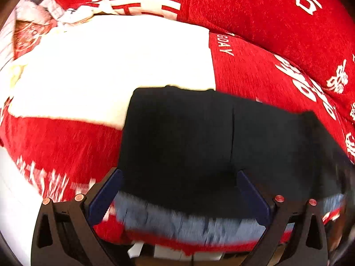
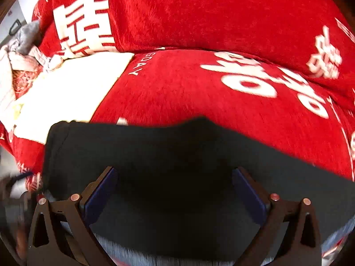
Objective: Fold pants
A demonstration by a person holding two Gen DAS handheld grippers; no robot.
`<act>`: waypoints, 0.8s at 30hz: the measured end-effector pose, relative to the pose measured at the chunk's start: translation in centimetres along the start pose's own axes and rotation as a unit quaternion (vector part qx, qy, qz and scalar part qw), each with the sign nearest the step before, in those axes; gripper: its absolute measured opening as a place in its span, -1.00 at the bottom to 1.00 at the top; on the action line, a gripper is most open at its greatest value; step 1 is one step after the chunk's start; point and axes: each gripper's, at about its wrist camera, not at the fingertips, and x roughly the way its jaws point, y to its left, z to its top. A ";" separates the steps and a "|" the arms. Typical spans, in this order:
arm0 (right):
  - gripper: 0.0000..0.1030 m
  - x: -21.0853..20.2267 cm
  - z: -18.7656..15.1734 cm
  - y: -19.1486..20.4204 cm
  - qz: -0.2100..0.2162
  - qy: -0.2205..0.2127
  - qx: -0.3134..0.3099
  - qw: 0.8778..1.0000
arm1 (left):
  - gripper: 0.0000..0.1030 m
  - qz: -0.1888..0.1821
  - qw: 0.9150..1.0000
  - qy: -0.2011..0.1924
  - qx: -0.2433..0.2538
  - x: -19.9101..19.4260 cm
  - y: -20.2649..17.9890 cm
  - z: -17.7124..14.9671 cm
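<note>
Dark pants (image 1: pixel 199 137) lay across the lower centre of both frames on a red blanket (image 1: pixel 277 33) with white characters. The left gripper (image 1: pixel 179 190) and right gripper (image 2: pixel 175 188) hovered over the fabric, fingers spread wide, pinching nothing.

Strong light is blowing out the white cloth (image 1: pixel 106 66) in both views, wiping its texture to flat glare. The black pants (image 1: pixel 199 133) are reading as a near-featureless dark mass, folds barely showing. Motion blur is smearing the lower edges: the blue-grey fringe (image 1: pixel 188 223) in the left wrist view and the white lettering on the red blanket (image 2: pixel 199 93) in the right wrist view are streaking. Fisheye distortion is bulging the centre and bending everything at the rim, with dark vignetting filling the corners. Claw fingers (image 2: pixel 99 195) are staying fairly sharp.
</note>
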 end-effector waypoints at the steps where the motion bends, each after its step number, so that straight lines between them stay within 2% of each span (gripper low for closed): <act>1: 1.00 0.1 -0.2 -0.3 -0.004 0.003 0.004 1.000 | 1.00 0.010 1.000 0.024 0.004 1.5 -0.5 0.7; 2: 1.00 -0.2 -1.2 -1.1 -0.009 0.010 0.012 1.000 | 1.00 0.017 0.999 0.043 0.007 2.6 -0.8 1.0; 4: 1.00 -1.1 -2.2 -2.6 -0.013 0.020 0.024 0.999 | 1.00 0.011 0.999 0.034 -0.005 2.7 -1.0 1.2; 5: 1.00 -2.4 -2.9 -3.7 -0.011 0.010 0.035 0.999 | 1.00 0.023 0.999 0.040 0.000 2.4 -1.3 1.3; 7: 1.00 -5.9 -3.9 -6.2 -0.009 -0.031 0.052 0.998 | 1.00 0.034 0.999 0.034 0.008 1.2 -2.1 1.3; 9: 1.00 -10.1 -5.0 -10.2 -0.016 -0.077 0.078 0.994 | 1.00 0.026 0.999 0.021 0.021 -0.3 -4.0 1.0; 10: 1.00 -11.1 -5.5 -11.7 -0.023 -0.084 0.087 0.992 | 1.00 0.023 0.999 0.019 0.031 -0.8 -5.2 0.9; 13: 1.00 -14.5 -8.0 -19.8 -0.082 -0.103 0.145 0.981 | 1.00 -0.003 0.997 0.025 0.080 -2.0 -11.3 -0.1; 15: 1.00 -15.4 -10.2 -24.3 -0.106 -0.099 0.186 0.972 | 1.00 -0.032 0.990 0.032 0.133 -2.4 -17.4 -1.4; 16: 1.00 -15.8 -12.3 -27.7 -0.120 -0.093 0.224 0.963 | 1.00 -0.041 0.987 0.035 0.151 -2.5 -19.7 -1.9; 18: 1.00 -16.3 -15.2 -31.4 -0.124 -0.093 0.269 0.951 | 1.00 -0.077 0.978 0.069 0.183 -1.9 -25.7 -3.5; 20: 1.00 -16.2 -18.7 -35.1 -0.115 -0.091 0.324 0.935 | 1.00 -0.092 0.971 0.101 0.195 -0.7 -30.6 -5.0; 22: 1.00 -15.2 -20.8 -37.0 -0.103 -0.089 0.360 0.923 | 1.00 -0.087 0.966 0.111 0.215 0.2 -34.6 -6.1; 24: 1.00 -14.1 -22.6 -38.0 -0.092 -0.086 0.383 0.915 | 1.00 -0.064 0.962 0.106 0.244 1.0 -38.5 -7.3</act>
